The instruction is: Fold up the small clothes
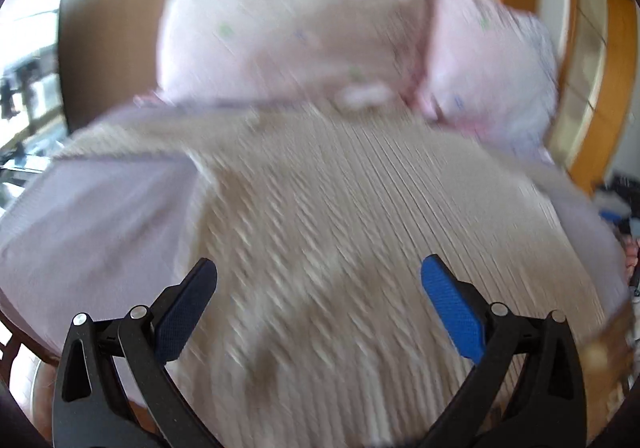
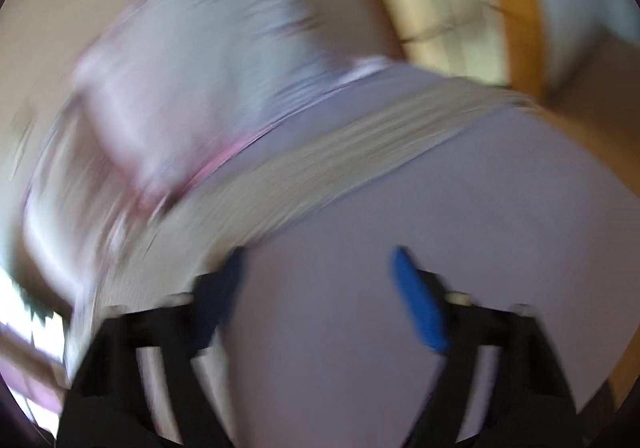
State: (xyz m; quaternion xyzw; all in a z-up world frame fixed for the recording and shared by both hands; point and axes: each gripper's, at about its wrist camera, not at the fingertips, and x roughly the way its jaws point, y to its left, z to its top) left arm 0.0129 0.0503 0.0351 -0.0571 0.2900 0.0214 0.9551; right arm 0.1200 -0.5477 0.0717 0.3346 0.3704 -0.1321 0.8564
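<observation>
A beige ribbed garment [image 1: 344, 207] lies spread flat on a pale lilac sheet [image 1: 100, 215]. My left gripper [image 1: 318, 268] is open and empty just above the garment's near part. In the right wrist view the same garment [image 2: 304, 175] shows as a beige band across the lilac sheet [image 2: 480, 228]. My right gripper [image 2: 318, 260] is open and empty over the sheet, just short of the garment's edge. Both views are blurred by motion.
Two pale pink printed pillows [image 1: 288, 31] [image 1: 492, 67] lie behind the garment, also seen in the right wrist view [image 2: 192, 59]. A wooden frame [image 1: 592, 95] stands at the right. A window [image 1: 28, 59] is at the left.
</observation>
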